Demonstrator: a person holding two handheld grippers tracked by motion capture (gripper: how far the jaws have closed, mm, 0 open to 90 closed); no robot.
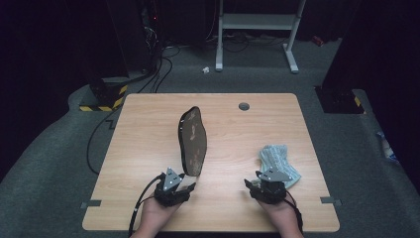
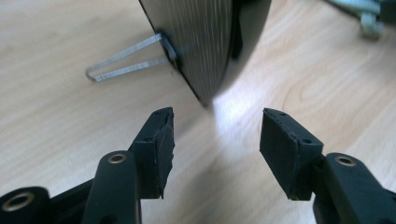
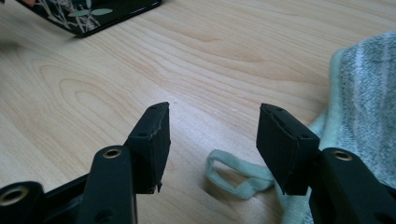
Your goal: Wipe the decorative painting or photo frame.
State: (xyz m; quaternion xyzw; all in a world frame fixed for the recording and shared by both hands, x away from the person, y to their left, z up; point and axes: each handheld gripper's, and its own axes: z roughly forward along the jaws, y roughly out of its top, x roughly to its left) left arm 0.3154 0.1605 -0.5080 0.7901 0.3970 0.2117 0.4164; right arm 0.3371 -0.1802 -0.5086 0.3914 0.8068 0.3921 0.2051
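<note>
A dark oval plate [image 1: 193, 141] with a pale plant pattern stands on its edge at the middle of the wooden table [image 1: 148, 124]. In the left gripper view the plate's [image 2: 205, 42] back shows a wire stand [image 2: 121, 63] resting on the wood. My left gripper [image 1: 184, 182] [image 2: 217, 135] is open just short of the plate's near end, with nothing between its jaws. My right gripper [image 1: 262, 181] [image 3: 212, 133] is open beside a folded grey-green towel [image 1: 280, 161] [image 3: 364, 93], whose pale hanging loop [image 3: 229, 179] lies on the table between the jaws. The plate's patterned rim [image 3: 93, 14] lies far off.
A round cable hole [image 1: 243, 106] sits near the table's far edge. Beyond the table stand a white frame [image 1: 257, 29], a yellow-and-black striped base [image 1: 104, 99] and loose cables [image 1: 99, 144] on the grey floor at the left.
</note>
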